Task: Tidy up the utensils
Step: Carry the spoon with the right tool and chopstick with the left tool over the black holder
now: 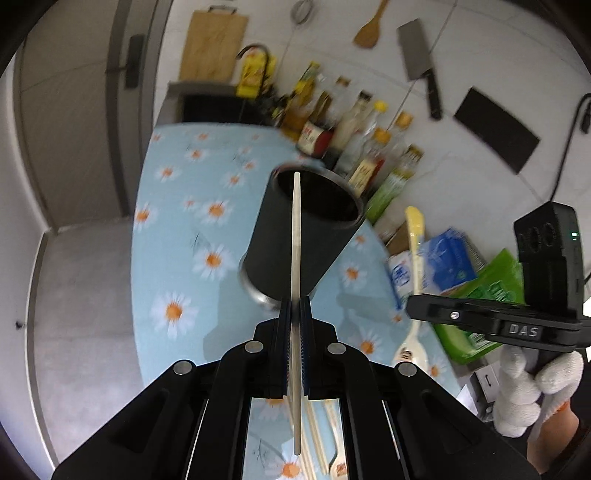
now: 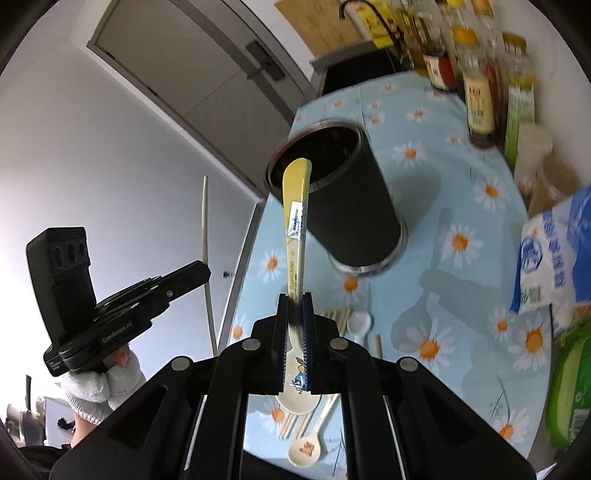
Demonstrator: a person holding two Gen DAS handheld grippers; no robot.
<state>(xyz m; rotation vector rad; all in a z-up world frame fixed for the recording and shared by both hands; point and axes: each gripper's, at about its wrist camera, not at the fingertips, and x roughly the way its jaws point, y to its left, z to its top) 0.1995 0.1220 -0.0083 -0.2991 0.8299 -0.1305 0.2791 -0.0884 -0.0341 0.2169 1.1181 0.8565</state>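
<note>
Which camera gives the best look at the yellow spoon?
The right wrist view: the yellow spoon runs up the middle, clamped in the right gripper, printed handle and bowl both visible. The left wrist view shows it small and blurred at the side.

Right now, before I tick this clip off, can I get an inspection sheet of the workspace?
Surface: daisy-print tablecloth, light blue.
Job's things: black holder upright, open; chopstick and yellow-handled spoon both lifted, aimed at it; another spoon, a white spoon and loose chopsticks lie flat.
Clutter: sauce bottles, packets along the wall.
Grippers: left gripper shut on chopstick; right gripper shut on yellow-handled spoon.
Cables: black cable on wall.
Surroundings: cleaver, spatula, cutting board.
</note>
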